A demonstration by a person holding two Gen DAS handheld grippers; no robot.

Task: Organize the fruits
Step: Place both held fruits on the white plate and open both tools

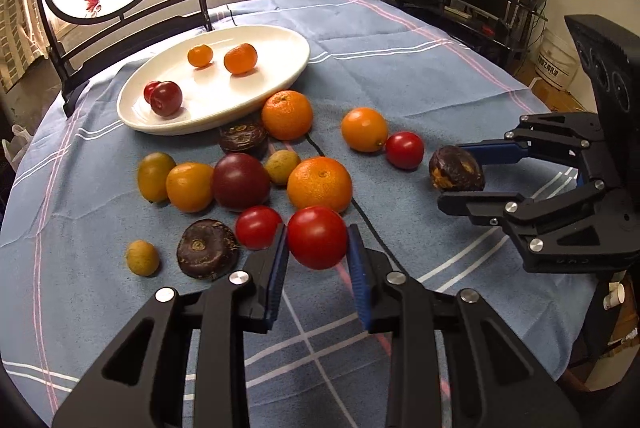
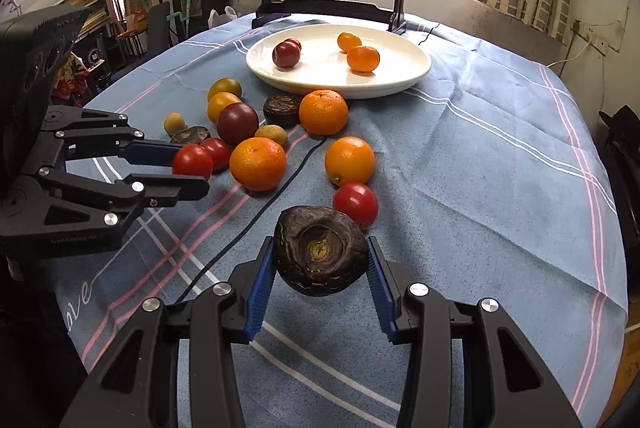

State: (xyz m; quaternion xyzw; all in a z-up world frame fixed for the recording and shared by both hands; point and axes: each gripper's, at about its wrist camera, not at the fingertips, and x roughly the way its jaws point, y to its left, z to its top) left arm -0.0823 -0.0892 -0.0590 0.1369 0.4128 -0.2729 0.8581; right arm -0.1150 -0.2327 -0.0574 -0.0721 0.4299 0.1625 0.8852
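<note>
blue cloth (image 1: 400,76), left gripper (image 1: 318,240) jaws clamping tomato (image 1: 317,237), right gripper (image 2: 320,260) gripping dark fruit (image 2: 320,252)

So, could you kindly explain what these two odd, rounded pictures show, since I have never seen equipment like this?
Certainly. There is no robot here: a person holds one hand-held gripper in each hand, and each carries a wide-angle camera looking forward along its two fingers. That is why the black arms with blue pads fill the bottom of each picture.

The left camera's picture shows the left hand-held gripper shut on a red tomato. The right camera's picture shows the right hand-held gripper shut on a dark brown wrinkled fruit. Each gripper also shows from the side in the other's picture.

On the blue striped tablecloth lie loose oranges, tomatoes and small fruits. Behind them, a white plate already holds four fruits.
</note>
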